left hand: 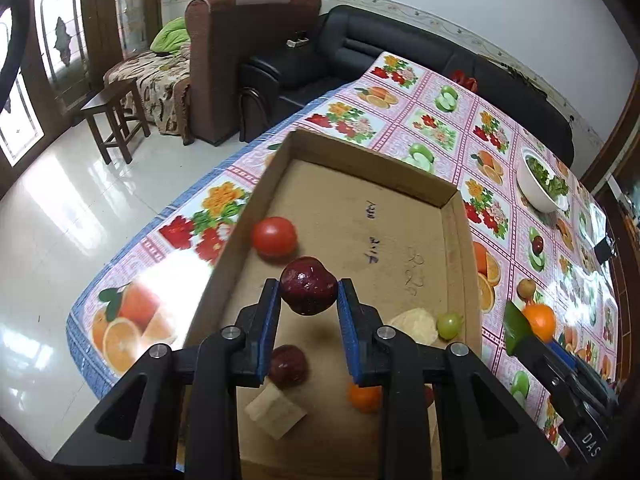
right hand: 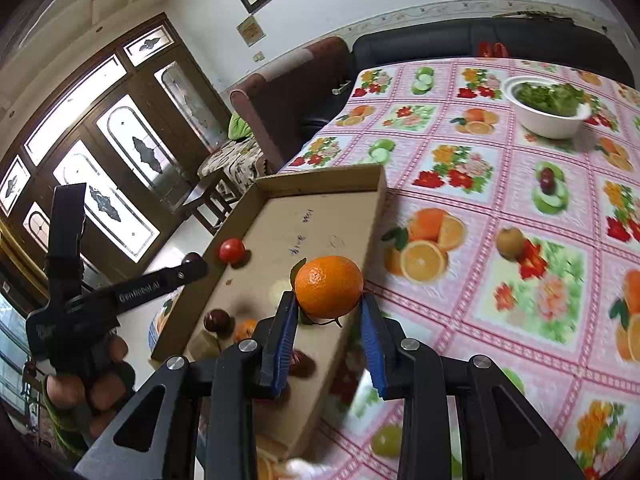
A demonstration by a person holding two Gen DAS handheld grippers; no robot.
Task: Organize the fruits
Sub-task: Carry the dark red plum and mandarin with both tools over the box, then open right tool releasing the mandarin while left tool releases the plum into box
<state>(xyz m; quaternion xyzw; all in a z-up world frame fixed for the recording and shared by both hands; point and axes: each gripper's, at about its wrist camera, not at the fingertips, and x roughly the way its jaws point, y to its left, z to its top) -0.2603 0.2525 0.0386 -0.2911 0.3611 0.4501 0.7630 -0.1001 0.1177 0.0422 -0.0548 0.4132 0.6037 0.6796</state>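
My left gripper (left hand: 308, 292) is shut on a dark red plum (left hand: 308, 285), held above the floor of a shallow cardboard box (left hand: 360, 216). Inside the box lie a red tomato (left hand: 274, 236), another dark plum (left hand: 289, 365), a small orange (left hand: 363, 398), a green grape-like fruit (left hand: 449, 323), a pale lump (left hand: 414, 324) and a wooden block (left hand: 276, 412). My right gripper (right hand: 329, 307) is shut on an orange (right hand: 329, 286) with a leaf, hanging over the box's right wall (right hand: 340, 344). The left gripper (right hand: 192, 270) also shows at the left of the right wrist view, held by a hand (right hand: 88, 384).
The box sits on a table covered by a pink fruit-and-flower cloth (right hand: 500, 184). A white bowl of greens (right hand: 546, 110) stands at the far side. A small brown fruit (right hand: 510, 242) lies on the cloth. Sofas (left hand: 360, 52), a stool (left hand: 114, 118) and tiled floor lie beyond the table's left edge.
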